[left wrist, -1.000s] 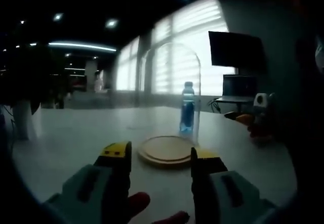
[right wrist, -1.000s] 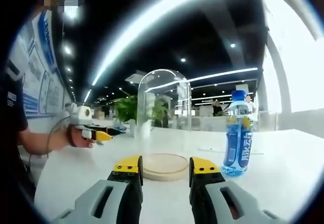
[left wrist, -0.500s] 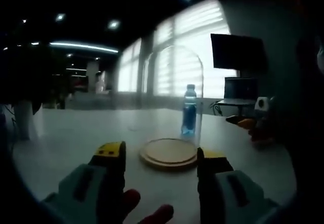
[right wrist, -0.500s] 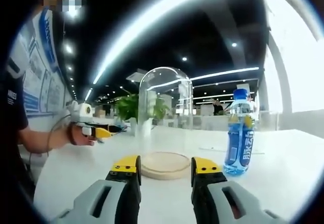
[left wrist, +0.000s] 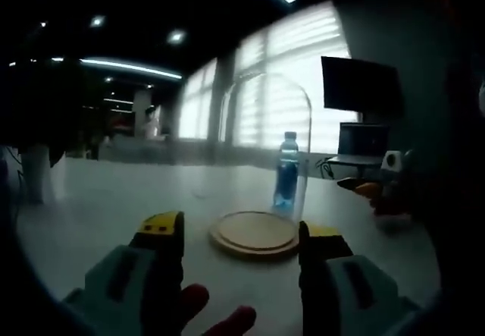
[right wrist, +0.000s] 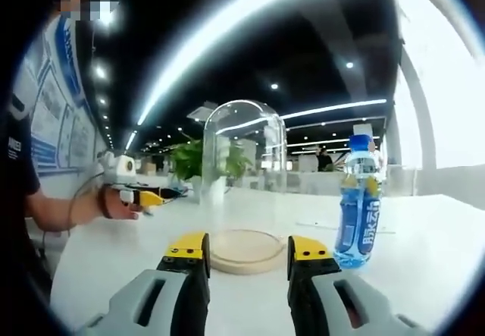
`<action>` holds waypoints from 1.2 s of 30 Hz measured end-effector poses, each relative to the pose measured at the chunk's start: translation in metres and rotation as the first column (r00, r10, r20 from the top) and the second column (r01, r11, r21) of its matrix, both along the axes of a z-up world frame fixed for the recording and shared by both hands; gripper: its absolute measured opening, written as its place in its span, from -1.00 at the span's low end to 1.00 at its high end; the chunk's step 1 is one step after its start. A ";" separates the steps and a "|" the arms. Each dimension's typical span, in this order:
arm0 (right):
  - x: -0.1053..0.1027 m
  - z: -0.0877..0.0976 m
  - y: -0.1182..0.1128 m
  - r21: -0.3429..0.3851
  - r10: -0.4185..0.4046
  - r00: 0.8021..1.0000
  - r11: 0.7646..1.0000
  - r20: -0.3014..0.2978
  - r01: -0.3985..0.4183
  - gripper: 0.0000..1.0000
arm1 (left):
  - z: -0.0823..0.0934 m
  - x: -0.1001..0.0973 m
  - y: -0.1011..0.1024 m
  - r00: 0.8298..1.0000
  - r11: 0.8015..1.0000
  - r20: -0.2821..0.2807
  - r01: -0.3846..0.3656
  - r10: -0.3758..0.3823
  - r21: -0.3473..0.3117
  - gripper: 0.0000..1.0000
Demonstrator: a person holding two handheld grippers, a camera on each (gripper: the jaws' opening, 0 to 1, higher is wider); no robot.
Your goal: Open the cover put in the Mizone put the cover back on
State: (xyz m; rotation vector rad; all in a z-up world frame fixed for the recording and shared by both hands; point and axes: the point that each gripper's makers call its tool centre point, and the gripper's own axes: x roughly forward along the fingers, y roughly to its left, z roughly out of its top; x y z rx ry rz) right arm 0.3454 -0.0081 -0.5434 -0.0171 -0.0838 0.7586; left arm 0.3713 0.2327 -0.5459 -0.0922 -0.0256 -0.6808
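While the glass dome cover (right wrist: 244, 177) sits closed on its round wooden base (right wrist: 245, 249), we hold both tools low over the white table (right wrist: 424, 252), and nothing in the task has begun. Across the last second the two views have crept only slightly toward the dome; we judge that as our hands easing in, since dome, base and bottle keep their places relative to one another. The blue Mizone bottle (right wrist: 358, 211) stands upright on the table just beside the base, outside the cover, its cap on. In the left gripper view the same bottle (left wrist: 286, 173) shows through and behind the glass (left wrist: 267, 142). The right gripper (right wrist: 248, 250) points at the base with its jaws spread apart and nothing between them; the left gripper (left wrist: 242, 230) is likewise parted and empty. We reckon lifting the cover comes first, and smooth glass may slip in a two-jaw pinch.
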 end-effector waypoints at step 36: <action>0.035 0.064 0.043 -0.041 0.123 0.988 0.992 0.094 -0.120 -0.26 | 0.078 0.029 -0.049 0.990 0.993 0.118 0.065 -0.077 0.102 0.09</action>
